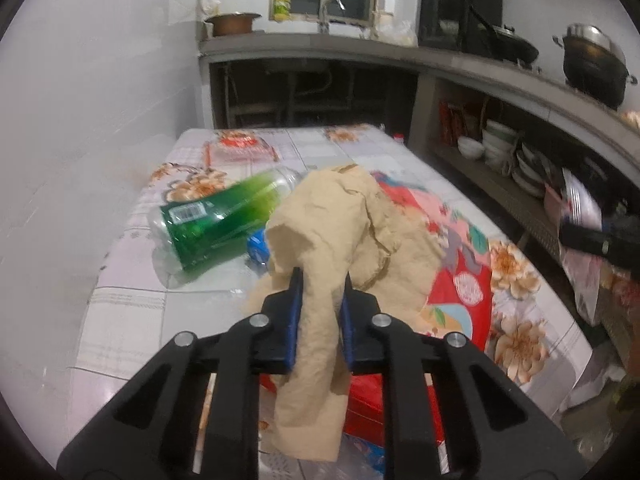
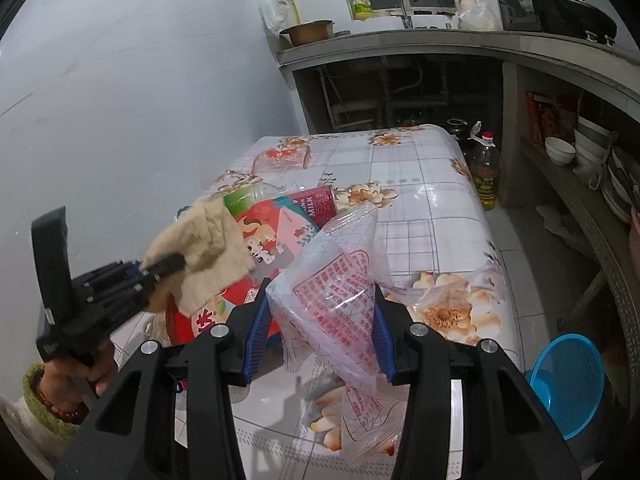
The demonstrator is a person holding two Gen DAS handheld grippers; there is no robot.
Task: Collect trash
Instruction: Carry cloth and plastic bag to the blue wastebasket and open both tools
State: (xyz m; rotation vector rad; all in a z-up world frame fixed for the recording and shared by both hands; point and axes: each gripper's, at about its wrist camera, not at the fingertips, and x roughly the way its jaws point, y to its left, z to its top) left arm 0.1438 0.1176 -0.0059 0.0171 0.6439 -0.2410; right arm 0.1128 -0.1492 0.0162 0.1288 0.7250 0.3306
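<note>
Worktop [image 2: 420,184] under a glossy floral cover stands in a kitchen with white walls. On it: one green bottle [image 1: 216,224], one red can [image 2: 320,202]. Left tongs [image 1: 322,280] pinch one tan paper [image 1: 340,220]; right tongs [image 2: 320,300] clamp one clear printed bag [image 2: 336,276].

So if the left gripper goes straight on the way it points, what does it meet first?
Probably the green bottle or the table beside it; the left gripper already holds the beige paper, and depth is unclear.

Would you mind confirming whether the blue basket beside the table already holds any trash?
No, the blue basket on the floor beside the table shows only its bare mesh interior.
</note>
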